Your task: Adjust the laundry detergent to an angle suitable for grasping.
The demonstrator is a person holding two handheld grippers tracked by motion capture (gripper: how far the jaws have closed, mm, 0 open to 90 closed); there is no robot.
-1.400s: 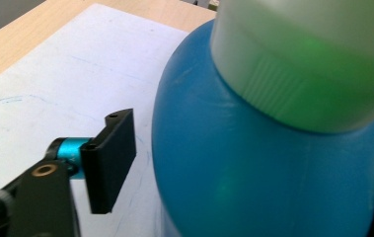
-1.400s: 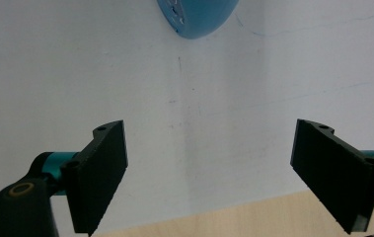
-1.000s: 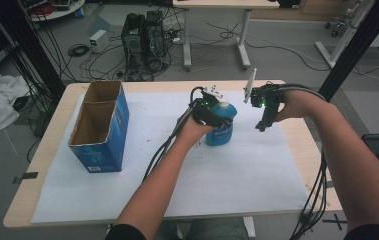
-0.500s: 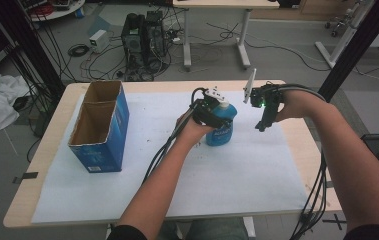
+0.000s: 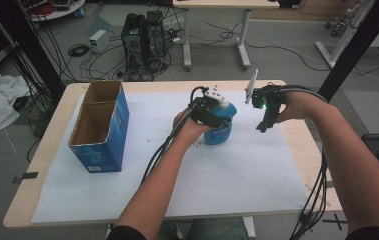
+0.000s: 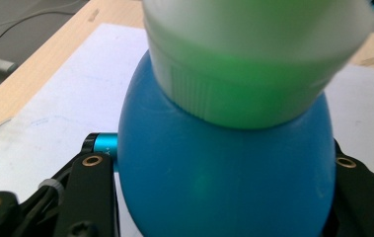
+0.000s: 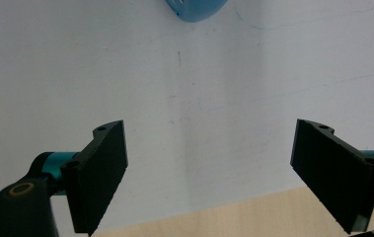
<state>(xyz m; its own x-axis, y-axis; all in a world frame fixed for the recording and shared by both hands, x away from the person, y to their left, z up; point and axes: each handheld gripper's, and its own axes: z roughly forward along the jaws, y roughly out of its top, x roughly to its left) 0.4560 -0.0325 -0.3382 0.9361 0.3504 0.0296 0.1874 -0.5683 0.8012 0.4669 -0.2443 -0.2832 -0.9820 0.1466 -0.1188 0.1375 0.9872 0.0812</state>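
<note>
A blue bottle with a white cap stands upright on the white sheet at mid-table. My left gripper is shut on its rounded shoulder. Its jaws have just been closing with the bottle between them. In the left gripper view the blue body bulges between both black jaws, with the white cap above. My right gripper hangs to the right of the bottle, pointing down. It is open over bare sheet, and the bottle's edge shows at the top of its view.
An open blue cardboard box stands at the table's left. A white sheet covers most of the wooden tabletop. Cables trail from both grippers toward the near edge. Computers, cords and another table stand on the floor beyond.
The left hand has shifted slightly at the bottle's top. The bottle stands where it was. The right hand has kept still.
</note>
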